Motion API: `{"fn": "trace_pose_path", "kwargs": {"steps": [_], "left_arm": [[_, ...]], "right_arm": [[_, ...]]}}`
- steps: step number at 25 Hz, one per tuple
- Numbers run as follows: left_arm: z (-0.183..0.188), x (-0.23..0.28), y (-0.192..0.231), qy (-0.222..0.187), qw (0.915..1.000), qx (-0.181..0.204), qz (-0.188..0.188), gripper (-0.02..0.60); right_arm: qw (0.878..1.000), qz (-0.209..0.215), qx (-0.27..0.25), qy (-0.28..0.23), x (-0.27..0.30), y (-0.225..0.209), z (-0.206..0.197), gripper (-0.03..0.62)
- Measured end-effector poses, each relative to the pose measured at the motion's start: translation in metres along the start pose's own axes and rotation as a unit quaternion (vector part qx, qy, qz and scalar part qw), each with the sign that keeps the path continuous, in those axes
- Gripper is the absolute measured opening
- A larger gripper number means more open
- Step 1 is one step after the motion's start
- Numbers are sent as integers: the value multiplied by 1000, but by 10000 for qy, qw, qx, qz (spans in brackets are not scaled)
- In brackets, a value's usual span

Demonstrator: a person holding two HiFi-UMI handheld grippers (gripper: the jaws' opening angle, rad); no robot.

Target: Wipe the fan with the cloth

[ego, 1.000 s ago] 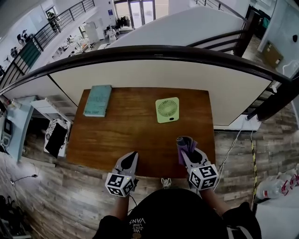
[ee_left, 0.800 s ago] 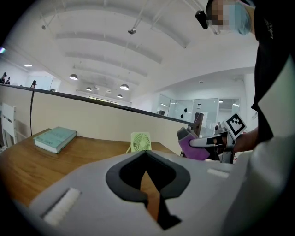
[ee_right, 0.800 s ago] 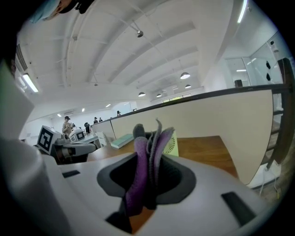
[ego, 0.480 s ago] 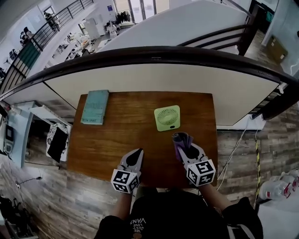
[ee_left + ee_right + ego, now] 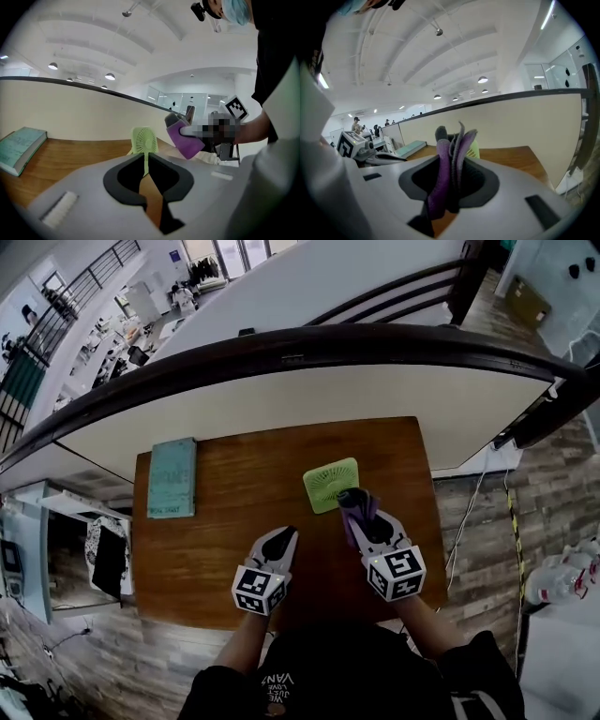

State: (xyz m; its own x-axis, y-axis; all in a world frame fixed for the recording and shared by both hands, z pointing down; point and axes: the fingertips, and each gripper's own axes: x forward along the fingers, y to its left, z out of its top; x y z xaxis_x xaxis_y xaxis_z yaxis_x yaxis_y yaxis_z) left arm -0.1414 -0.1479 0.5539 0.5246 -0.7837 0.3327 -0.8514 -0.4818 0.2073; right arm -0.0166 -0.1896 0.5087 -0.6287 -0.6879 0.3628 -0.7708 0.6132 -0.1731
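Here, a book (image 5: 172,477) lies at the bench's (image 5: 244,474) far left corner; the left hand-held gripper (image 5: 286,533) is pinched together (empty); toward the right edge stands the fan (image 5: 328,483), the right hand-held gripper (image 5: 367,524) clamping the cloth (image 5: 353,505) just beside it.

Black shirt (image 5: 328,676), grey hand-held grippers (image 5: 286,532) (image 5: 356,509) with black-and-white marker cubes (image 5: 258,590) (image 5: 394,575).

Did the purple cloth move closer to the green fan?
Yes. The cloth, clamped in the right gripper, has moved up the table toward the fan and now overlaps its near edge in the head view.
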Motion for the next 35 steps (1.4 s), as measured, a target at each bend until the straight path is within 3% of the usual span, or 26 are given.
{"fn": "trace_pose_path", "kwargs": {"steps": [3,6,14,21,23,25,35], "left_arm": [[-4,19,8,120,9998,-36,-172,31],[-14,38,13,296,9989,-50,-368,115],[-24,79,21,579,9946,198,-835,146],[-25,105,22,764,9917,449,-927,144],[-26,106,24,810,9912,554,-885,86],[-24,107,25,771,9911,625,-882,81],[-29,108,27,849,9908,562,-887,78]], "right_arm": [[10000,-77,-46,-39,16,0,2,117],[9998,-70,-158,-84,31,2,2,117],[9979,149,-606,-169,64,17,3,117],[9972,341,-643,-171,86,31,-2,117],[9975,331,-606,-132,90,31,-6,117],[9979,308,-545,-139,91,30,-6,117],[9984,124,-544,-14,85,6,-10,117]]}}
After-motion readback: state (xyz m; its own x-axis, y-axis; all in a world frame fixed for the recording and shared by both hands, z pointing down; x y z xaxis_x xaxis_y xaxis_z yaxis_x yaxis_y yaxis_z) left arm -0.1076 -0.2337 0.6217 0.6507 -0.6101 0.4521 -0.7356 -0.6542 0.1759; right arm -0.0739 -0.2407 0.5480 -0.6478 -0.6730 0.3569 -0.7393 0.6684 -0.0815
